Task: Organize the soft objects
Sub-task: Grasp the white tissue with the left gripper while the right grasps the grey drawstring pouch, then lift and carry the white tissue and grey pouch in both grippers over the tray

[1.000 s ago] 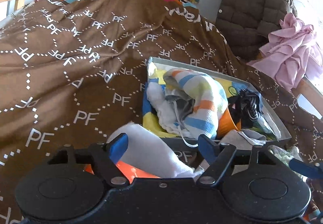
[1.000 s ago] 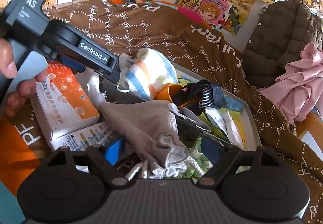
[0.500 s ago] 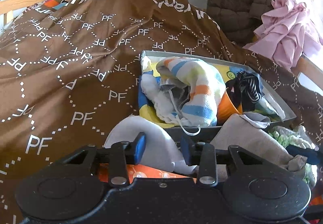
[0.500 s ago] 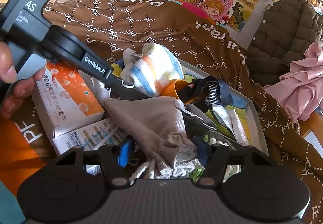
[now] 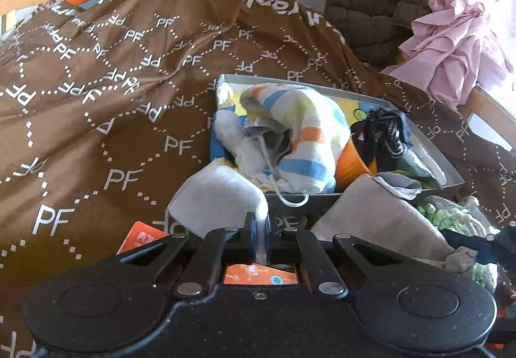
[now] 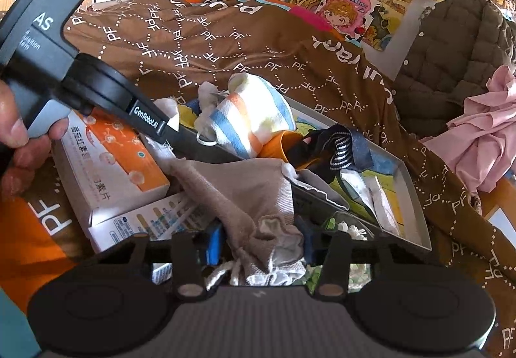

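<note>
A shallow grey box (image 5: 306, 204) (image 6: 416, 197) lies on the brown bedspread. It holds a striped towel (image 5: 309, 139) (image 6: 254, 119), a black striped garment (image 5: 387, 132) (image 6: 338, 145) and something orange (image 5: 353, 164). My left gripper (image 5: 260, 229) is shut on a white sock (image 5: 219, 197) just in front of the box's near wall. My right gripper (image 6: 261, 245) is shut on the bunched end of a beige sock (image 6: 254, 193) (image 5: 380, 219), which drapes over the box's near corner.
Two cardboard packets (image 6: 109, 161) (image 6: 145, 222) lie under the left gripper, held by a hand (image 6: 16, 139). A green-and-white fluffy item (image 5: 448, 216) sits by the box. A quilted jacket (image 5: 380, 3) and pink cloth (image 5: 451, 35) are piled behind. Brown bedspread (image 5: 96, 100) stretches left.
Both grippers went from wide open to shut: the left on the white sock, the right on the beige sock. The left gripper also shifted slightly nearer the box.
</note>
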Tool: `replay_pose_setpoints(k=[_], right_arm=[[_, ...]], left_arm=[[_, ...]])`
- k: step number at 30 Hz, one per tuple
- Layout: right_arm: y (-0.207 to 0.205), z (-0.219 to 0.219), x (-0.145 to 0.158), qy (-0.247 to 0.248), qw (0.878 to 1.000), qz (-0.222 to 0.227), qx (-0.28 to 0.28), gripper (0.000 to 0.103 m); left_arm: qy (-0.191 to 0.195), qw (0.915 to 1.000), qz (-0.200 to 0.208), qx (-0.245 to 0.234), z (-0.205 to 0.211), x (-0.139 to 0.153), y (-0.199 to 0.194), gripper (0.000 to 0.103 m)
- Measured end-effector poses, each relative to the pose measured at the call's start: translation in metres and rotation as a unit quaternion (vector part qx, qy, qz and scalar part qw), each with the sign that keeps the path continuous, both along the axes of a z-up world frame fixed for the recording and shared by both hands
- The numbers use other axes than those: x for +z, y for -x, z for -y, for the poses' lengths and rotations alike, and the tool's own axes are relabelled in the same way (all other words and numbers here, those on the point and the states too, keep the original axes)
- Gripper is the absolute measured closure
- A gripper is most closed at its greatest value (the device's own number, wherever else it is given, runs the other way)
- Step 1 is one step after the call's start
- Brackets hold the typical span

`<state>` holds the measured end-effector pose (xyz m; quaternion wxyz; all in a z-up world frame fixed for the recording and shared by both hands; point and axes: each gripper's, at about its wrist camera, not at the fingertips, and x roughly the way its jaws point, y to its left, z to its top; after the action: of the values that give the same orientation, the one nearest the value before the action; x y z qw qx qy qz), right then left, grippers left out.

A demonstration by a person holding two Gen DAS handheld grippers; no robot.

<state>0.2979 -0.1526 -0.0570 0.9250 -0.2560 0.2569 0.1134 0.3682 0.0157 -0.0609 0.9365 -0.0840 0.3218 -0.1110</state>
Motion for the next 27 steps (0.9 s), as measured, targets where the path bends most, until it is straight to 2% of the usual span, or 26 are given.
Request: replay_pose_setpoints(k=[6,11,16,22,27], right_arm=[[0.001,0.0,0.004,-0.004,1.0,-0.005,-0.009,0.066],[0.007,-0.001,0.011,-0.004,1.0,0.002,-0.014,0.069],[0.025,0.004,0.028,-0.007,0.999,0.026,-0.02,0.069],[0.059,0.017,0.052,-0.021,0.998,0.06,-0.031,0.069],[0.088,0.028,0.075,-0.044,0.994,0.088,-0.046,0.069]], left_arm=[[-0.003,0.9994,0.032,-0.015,0.01,0.011,0.014,0.1],[-0.002,0.9981,0.052,-0.033,0.02,0.026,0.03,0.1],[0.005,0.996,0.072,-0.052,0.024,0.044,0.054,0.1],[0.008,0.9896,0.113,-0.089,0.035,0.069,0.098,0.1],[0.021,0.9861,0.135,-0.095,0.039,0.092,0.128,0.1]])
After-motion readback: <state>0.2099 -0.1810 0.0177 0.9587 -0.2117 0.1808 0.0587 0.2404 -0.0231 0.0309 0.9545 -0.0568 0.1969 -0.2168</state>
